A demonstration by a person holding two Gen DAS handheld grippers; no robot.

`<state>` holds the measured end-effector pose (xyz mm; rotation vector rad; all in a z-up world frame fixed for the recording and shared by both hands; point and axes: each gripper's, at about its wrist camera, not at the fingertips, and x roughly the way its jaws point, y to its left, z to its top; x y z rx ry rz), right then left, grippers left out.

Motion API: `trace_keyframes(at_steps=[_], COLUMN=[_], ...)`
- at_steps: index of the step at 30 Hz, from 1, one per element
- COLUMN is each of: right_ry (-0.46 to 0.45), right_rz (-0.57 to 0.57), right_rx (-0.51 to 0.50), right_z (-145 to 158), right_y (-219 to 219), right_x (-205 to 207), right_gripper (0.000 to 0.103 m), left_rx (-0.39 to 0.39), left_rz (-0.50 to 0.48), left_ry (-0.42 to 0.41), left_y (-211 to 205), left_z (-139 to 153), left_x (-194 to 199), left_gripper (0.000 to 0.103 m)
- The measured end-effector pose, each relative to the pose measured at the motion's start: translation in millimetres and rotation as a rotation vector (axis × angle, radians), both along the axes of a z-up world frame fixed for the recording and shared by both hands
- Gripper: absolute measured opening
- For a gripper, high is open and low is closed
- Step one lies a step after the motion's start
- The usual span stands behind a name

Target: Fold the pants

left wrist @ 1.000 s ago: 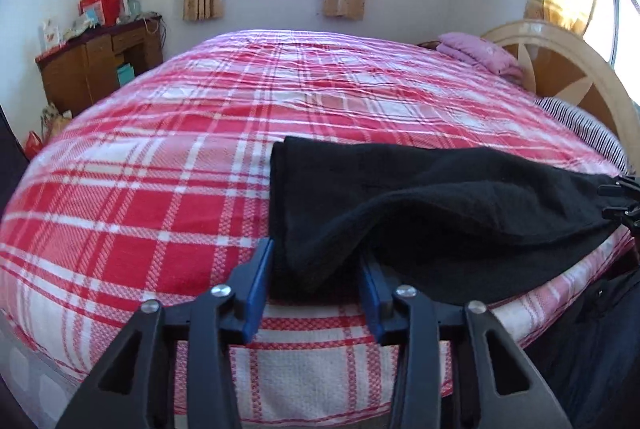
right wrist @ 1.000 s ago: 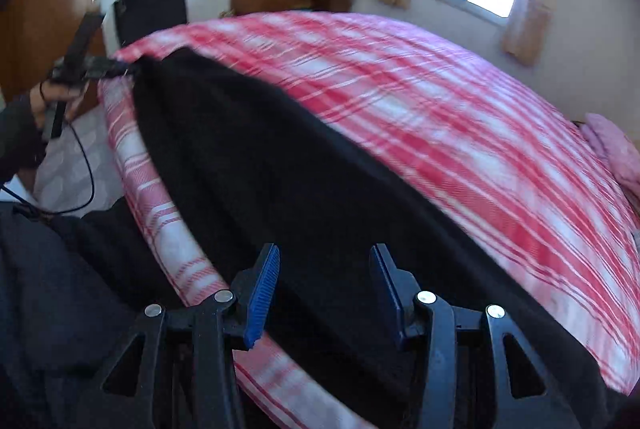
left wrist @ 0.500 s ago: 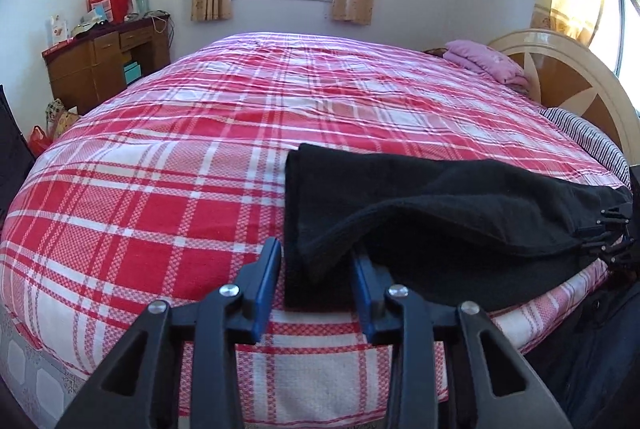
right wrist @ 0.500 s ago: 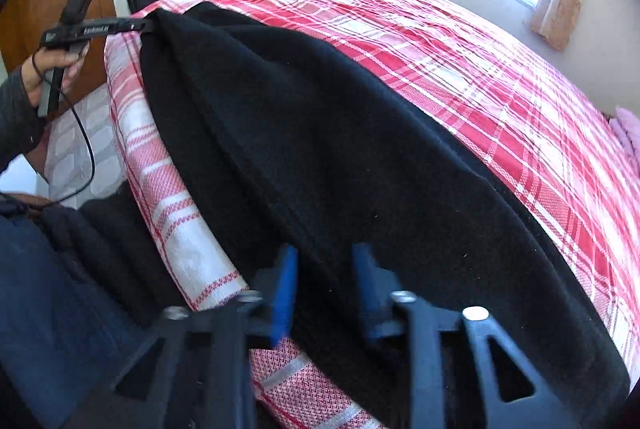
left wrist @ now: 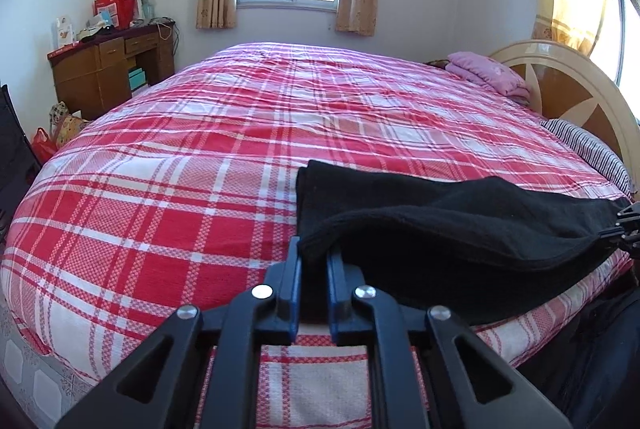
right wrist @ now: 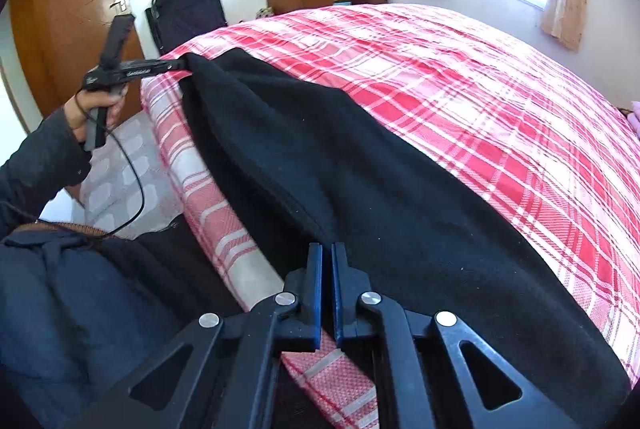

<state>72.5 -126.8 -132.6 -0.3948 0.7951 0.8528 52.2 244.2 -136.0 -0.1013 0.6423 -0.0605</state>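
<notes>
Black pants [left wrist: 460, 229] lying along the near edge of a bed with a red plaid cover [left wrist: 180, 189], left gripper [left wrist: 314, 255] clamped tight on one end's fabric, right gripper [right wrist: 328, 255] pinched closed on the other end's edge.

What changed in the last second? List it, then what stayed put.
Both tools closed on the pants: the left tool pinched one end, the right tool the near edge, and that edge now lifts off the bed. The rest of the pants stayed lying along the bed's edge.
</notes>
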Motion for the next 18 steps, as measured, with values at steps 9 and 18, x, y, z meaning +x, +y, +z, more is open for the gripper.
trace_keyframes(at_steps=[9,18], right_ry=[0.133,0.159], right_rz=[0.005,0.000], right_rx=[-0.077,-0.061], right_z=[-38.8,-40.5], right_y=[7.4,4.0], right_x=[12.7,14.5], right_gripper=[0.005,0.005], left_rx=[0.027,0.014], left_rz=[0.012,0.112], left_ry=[0.005,-0.029], left_y=[11.3,35.0], left_z=[-14.3,-1.0], left_x=[-3.8,-13.1], left_gripper=[0.037,0.041])
